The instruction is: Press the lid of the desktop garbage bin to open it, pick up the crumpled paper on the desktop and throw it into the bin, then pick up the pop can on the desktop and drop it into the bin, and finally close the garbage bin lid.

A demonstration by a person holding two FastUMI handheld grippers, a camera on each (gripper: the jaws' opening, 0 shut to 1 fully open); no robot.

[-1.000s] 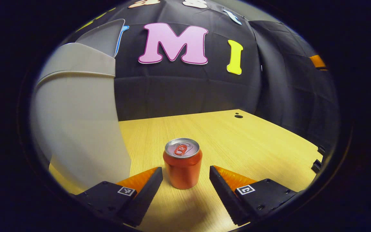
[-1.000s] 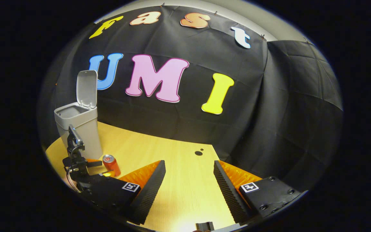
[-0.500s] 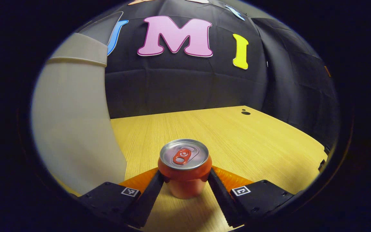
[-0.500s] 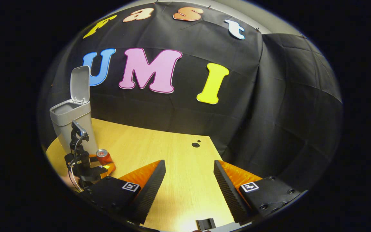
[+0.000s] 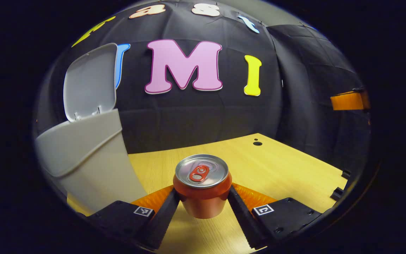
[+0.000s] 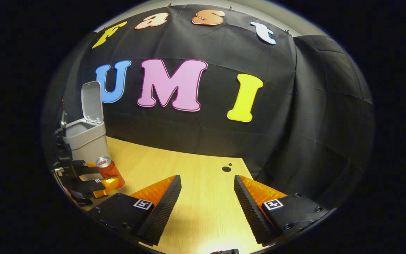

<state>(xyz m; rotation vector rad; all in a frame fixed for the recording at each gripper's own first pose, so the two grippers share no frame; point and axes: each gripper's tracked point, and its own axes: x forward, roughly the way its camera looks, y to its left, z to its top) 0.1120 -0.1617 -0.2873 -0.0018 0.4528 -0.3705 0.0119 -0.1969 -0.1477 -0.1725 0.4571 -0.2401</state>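
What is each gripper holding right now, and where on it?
The left gripper clamps the pop can by its side wall, one finger on each side below the rim. The right gripper is open, holding nothing.

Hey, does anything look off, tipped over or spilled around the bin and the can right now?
Nothing stands out. The can sits upright in the left tool, no spill shows, and the bin stands upright, lid open.

The pop can [image 5: 202,192] is glossy metal, the bin [image 5: 83,158] matt smooth plastic, the bench [image 5: 280,169] pale wood grain.
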